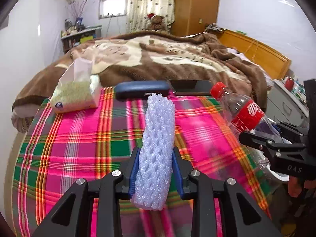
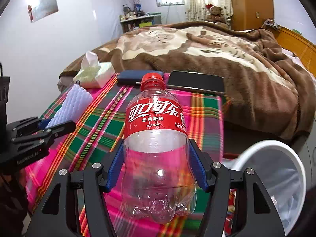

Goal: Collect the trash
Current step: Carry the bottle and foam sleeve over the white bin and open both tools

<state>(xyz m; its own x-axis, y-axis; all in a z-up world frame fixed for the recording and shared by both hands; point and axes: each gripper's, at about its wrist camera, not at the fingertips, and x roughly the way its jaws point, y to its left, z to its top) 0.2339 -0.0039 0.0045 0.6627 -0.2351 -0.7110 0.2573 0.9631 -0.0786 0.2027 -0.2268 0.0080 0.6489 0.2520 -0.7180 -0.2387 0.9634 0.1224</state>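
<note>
Between our left gripper fingers sits a white foam net; our right gripper clamps an empty cola bottle (red cap on). Below lies plaid cloth; a brown-blanketed bed fills the upper frame, a white bin lower right.

We saw that the left tool was built of matte black angular links with triangular cut-outs. It had round silver screws at the joints and blue ribbed pads on its fingers. The right tool had the same black frame, silver screws and blue pads. Its side carried pale letters.
</note>
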